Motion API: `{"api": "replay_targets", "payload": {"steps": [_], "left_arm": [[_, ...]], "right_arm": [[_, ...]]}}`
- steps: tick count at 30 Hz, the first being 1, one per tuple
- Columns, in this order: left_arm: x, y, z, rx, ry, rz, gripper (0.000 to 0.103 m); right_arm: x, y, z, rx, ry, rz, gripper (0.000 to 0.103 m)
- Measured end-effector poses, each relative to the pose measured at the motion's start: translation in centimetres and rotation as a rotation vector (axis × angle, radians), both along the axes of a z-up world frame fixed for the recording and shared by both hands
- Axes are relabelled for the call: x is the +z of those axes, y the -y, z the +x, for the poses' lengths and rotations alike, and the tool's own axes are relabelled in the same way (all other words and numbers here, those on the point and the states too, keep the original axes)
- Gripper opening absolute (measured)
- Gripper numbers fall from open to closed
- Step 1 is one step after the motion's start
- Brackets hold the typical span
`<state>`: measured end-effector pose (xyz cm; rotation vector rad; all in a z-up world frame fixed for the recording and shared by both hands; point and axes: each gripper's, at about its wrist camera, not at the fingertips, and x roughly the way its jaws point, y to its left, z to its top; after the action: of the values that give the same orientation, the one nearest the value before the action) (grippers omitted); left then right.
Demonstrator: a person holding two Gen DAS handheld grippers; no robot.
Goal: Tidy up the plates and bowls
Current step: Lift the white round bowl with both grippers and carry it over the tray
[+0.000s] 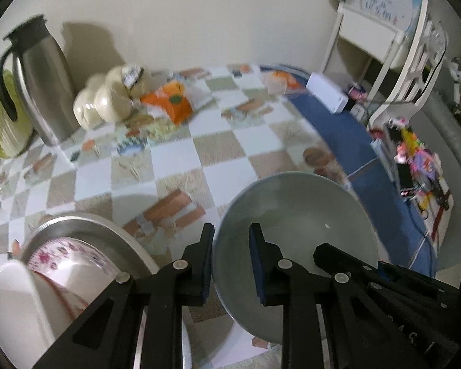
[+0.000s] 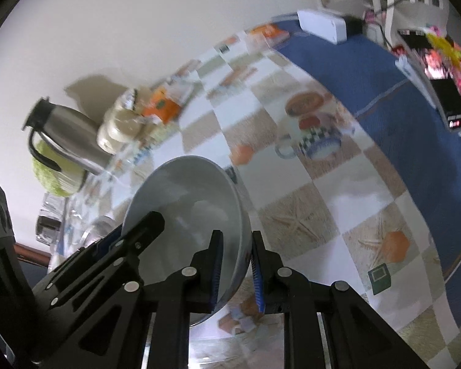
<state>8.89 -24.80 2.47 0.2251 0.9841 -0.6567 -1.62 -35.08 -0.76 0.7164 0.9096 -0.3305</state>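
Both grippers, left (image 1: 230, 259) and right (image 2: 236, 266), clamp their jaws on the gray bowl's (image 1: 295, 233) rim, keeping it steady above the surface (image 1: 175, 156).

blurred writing on the poster (image 1: 381, 3), no text legible anywhere

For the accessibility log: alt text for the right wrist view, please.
The right gripper clamps the rim of a tilted pale grey bowl above a checked tablecloth, the left gripper reaching into the bowl. A steel jug stands by the wall.
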Motion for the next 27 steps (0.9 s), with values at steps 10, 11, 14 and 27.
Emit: {"api": "replay_targets", "payload": {"steps": [10,11,14,27], "left_arm": [[3.9,-2.9,-0.3,0.024,0.038,-0.058,0.024],[4.0,-3.2,-0.2,0.028,0.036,-0.064,0.024],[4.5,-4.7,0.1,0.053,0.028,-0.090,0.024],[6.5,-13.3,1.5,0.204,0.021,-0.170,0.024]], "right_arm": [[3.7,-2.3,0.1,0.026,0.050,-0.035,0.021],[3.9,-2.6,0.1,0.030,0.053,-0.033,0.021],[4.6,-3.7,0.5,0.045,0.065,-0.043,0.021],[7.5,-10.7,3.4,0.170,0.117,-0.065,0.021]]}}
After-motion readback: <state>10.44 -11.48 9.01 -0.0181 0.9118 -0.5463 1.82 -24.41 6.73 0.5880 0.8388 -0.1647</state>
